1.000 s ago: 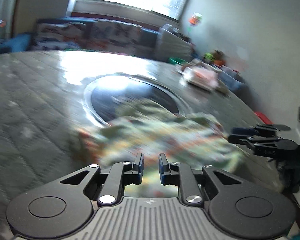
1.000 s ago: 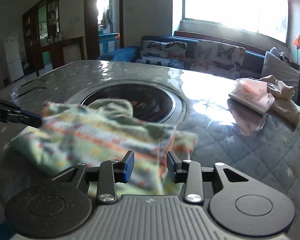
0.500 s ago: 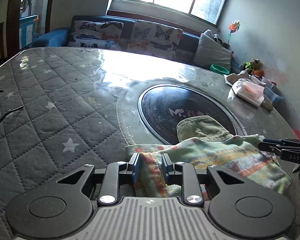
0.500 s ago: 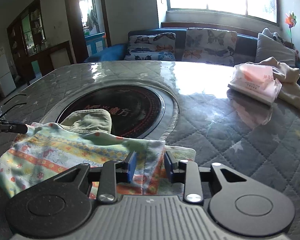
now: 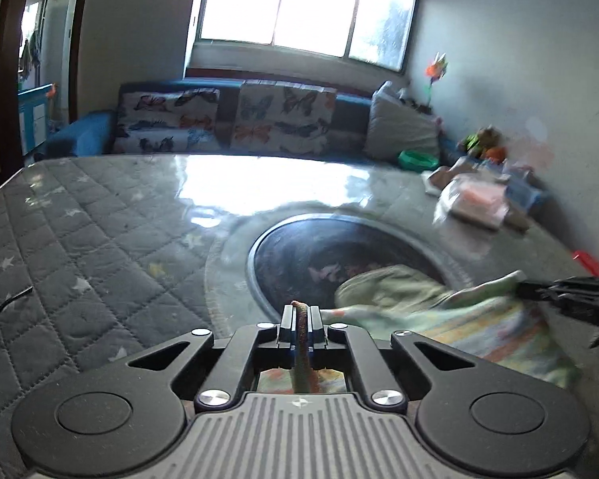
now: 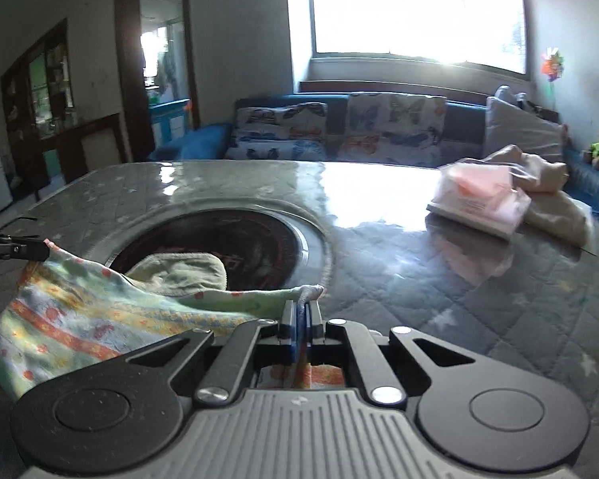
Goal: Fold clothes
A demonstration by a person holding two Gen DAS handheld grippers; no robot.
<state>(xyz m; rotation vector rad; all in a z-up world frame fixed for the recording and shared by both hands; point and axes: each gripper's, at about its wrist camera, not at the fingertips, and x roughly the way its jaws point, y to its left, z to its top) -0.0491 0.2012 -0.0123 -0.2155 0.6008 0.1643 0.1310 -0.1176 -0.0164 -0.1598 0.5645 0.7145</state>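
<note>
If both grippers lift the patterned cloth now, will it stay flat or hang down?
The patterned cloth will probably sag in the middle: it already droops and wrinkles between the left gripper and the right gripper. It looks thin and light, so it should lift easily. Its loose lower edge will likely swing.

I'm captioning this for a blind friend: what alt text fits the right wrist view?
The right gripper is shut on a corner of a colourful patterned cloth, while the left gripper holds its other corner at the left edge. The cloth hangs between them over a grey quilted table with a dark round inset.
</note>
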